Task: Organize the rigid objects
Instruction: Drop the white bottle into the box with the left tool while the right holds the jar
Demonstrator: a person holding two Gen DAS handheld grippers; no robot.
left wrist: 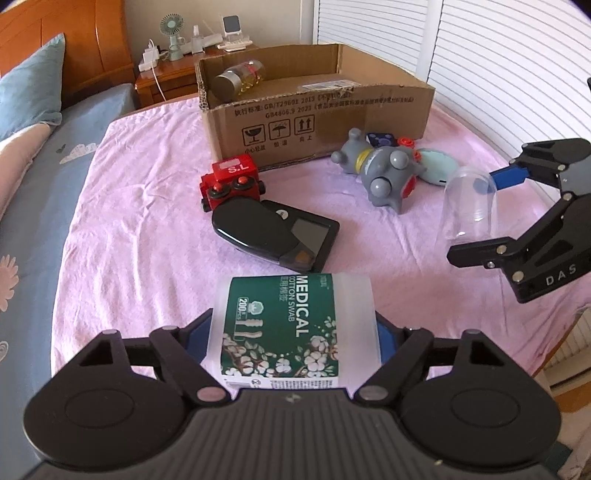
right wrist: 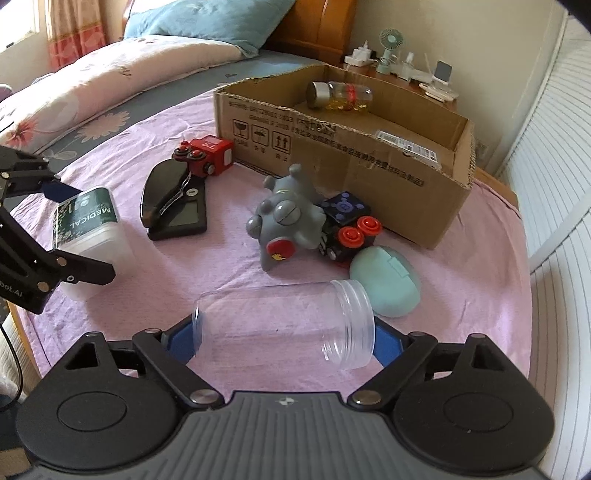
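Pink sheet [left wrist: 155, 206] over a bed, cardboard box [left wrist: 317, 122] at the far end, both grippers on containers.

Left gripper [left wrist: 293, 332]: blue pads on either side of the cotton swab tub [left wrist: 291, 328], touching its walls, gripped. Right gripper [right wrist: 284, 332]: pads against both ends of the clear plastic jar [right wrist: 284, 325], which lies on its side, gripped end to end. Box holds one glass bottle [left wrist: 240, 77] with a metal cap, lying down. Loose on the sheet just in front of the box: red toy train [left wrist: 231, 181], black pocket scale [left wrist: 277, 236], grey rubber toy [left wrist: 384, 173], dark toy train [right wrist: 347, 225], mint oval case [right wrist: 386, 280]. Room: wooden headboard, blue pillow [left wrist: 33, 85], wooden nightstand [left wrist: 166, 77] with a small desk fan [left wrist: 171, 33], white louvred doors [left wrist: 498, 55] on the right.
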